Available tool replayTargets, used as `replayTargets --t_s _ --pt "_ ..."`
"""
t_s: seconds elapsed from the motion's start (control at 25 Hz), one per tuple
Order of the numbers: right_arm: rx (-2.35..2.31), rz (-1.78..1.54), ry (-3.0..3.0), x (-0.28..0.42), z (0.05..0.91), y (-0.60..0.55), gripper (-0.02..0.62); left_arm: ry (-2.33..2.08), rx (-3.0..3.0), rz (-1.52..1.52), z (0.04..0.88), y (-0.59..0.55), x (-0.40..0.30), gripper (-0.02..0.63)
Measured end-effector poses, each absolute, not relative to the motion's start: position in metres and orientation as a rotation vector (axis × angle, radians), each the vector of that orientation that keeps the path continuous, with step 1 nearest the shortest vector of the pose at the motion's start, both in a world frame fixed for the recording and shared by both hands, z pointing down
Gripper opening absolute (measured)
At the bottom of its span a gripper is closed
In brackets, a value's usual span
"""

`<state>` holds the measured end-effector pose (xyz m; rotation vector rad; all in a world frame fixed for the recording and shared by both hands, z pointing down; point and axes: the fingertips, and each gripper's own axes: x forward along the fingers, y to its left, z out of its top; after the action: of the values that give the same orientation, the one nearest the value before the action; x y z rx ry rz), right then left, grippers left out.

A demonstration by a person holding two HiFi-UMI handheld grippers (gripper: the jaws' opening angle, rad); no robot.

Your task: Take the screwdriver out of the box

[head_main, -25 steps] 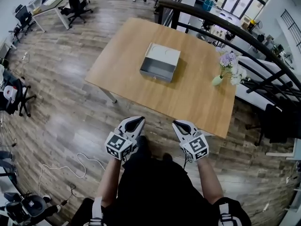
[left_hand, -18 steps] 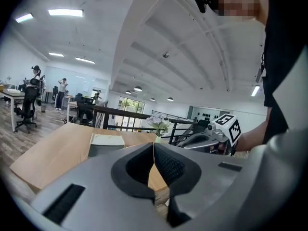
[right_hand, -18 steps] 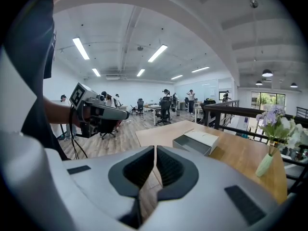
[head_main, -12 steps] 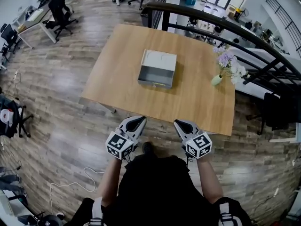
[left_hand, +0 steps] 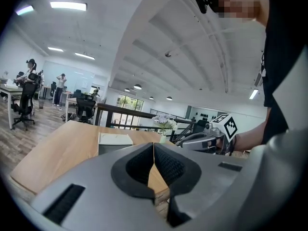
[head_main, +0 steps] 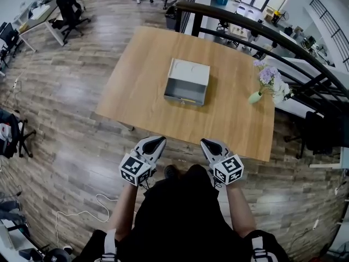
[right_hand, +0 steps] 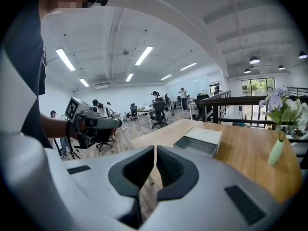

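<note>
A grey metal box point(head_main: 187, 82) lies in the middle of the wooden table point(head_main: 136, 81), its open front facing me; it also shows as the box point(left_hand: 114, 142) and the box point(right_hand: 199, 142) in the two gripper views. No screwdriver is visible from here. My left gripper point(head_main: 157, 140) and right gripper point(head_main: 205, 143) hang side by side just off the table's near edge, well short of the box. Both are shut with nothing between their jaws. Each gripper sees the other: the right gripper point(left_hand: 185, 141) and the left gripper point(right_hand: 118, 123).
A green vase of purple and white flowers point(head_main: 268, 82) stands at the table's right side. A black railing point(head_main: 262, 31) runs behind the table. Office chairs point(head_main: 68, 4) and desks stand at the far left, and a white cable point(head_main: 82, 209) lies on the wooden floor.
Both grippers and my body have come closer to the table's near edge. The jaws stay shut and the box has not moved.
</note>
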<state>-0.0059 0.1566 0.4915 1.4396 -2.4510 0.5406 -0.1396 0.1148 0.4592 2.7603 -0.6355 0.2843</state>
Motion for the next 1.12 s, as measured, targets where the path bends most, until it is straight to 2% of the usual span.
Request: replayTargets --t_s 0.4,1.12 --pt "1.413 0.597 -2.432 0.008 0.507 0.131 0.035 -0.649 2.744 0.308 0.460 0.090 -0.128 0.025" --pt "1.187 0.613 -2.446 0.054 0.537 0.001 0.035 -0.706 2.664 0.422 0.478 0.000 -0.082 0.025"
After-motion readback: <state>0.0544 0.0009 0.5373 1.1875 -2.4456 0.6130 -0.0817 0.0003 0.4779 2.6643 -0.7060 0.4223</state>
